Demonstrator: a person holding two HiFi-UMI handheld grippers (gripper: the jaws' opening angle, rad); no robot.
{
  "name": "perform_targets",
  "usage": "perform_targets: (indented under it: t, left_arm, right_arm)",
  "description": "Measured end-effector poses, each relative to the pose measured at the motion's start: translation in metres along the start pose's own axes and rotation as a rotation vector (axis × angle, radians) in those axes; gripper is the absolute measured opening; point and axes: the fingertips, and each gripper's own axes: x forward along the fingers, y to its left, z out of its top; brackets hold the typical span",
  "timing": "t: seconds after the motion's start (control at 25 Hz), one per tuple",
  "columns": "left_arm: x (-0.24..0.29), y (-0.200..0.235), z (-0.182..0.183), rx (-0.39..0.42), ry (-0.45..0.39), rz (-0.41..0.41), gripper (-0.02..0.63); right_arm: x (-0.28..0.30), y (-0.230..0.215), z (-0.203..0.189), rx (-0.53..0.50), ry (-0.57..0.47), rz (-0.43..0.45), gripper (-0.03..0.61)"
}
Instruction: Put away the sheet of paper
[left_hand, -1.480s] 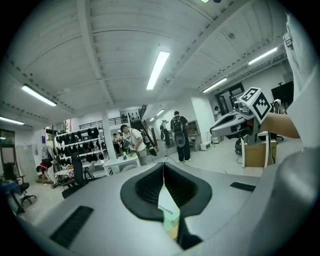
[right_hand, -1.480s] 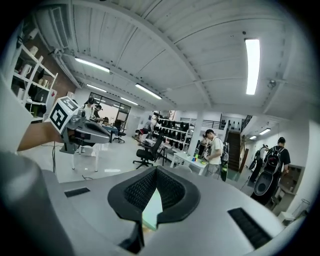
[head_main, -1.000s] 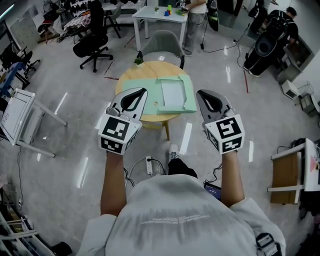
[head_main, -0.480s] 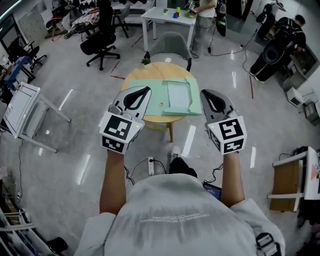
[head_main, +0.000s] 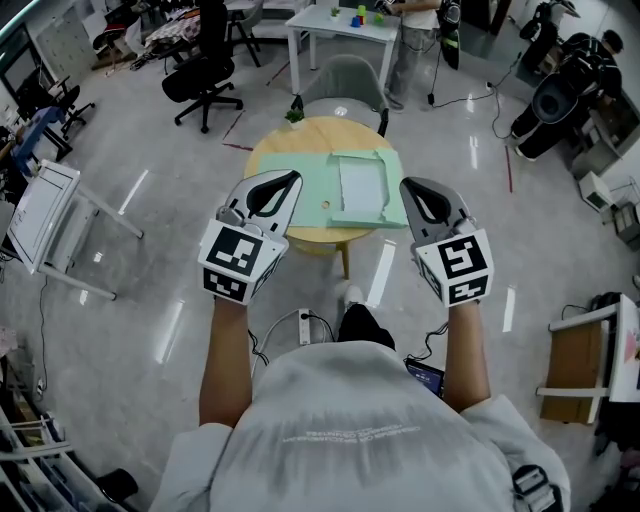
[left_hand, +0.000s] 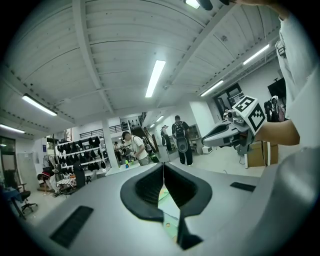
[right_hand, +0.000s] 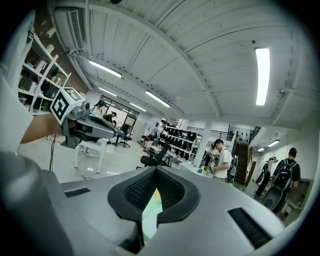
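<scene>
Since 1 second ago the table (head_main: 275, 150) has shifted slightly to the right in the head view. On it lies an open green folder (head_main: 310, 185), and the white sheet (head_main: 360, 183) lies flat in its right half. The left gripper (head_main: 290, 180) and right gripper (head_main: 408, 187) hang before the table's near edge, both clenched on nothing.

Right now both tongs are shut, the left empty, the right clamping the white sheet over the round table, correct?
No: the right tongs are shut on nothing. The head view shows the white sheet lying on the green folder on the round table. The left tongs are shut and empty.
</scene>
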Motion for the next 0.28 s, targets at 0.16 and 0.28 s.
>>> perform_targets:
  t: [0.16,0.28]
  left_arm:
    - [0.010,0.004,-0.003,-0.001,0.000,-0.005,0.020]
    - [0.019,0.010,-0.005,-0.001,-0.002,-0.007,0.020]
  right_arm:
    - [0.009,-0.007,-0.007,0.010,0.009,0.003,0.028]
    - [0.018,-0.012,-0.011,0.013,0.015,0.005,0.028]
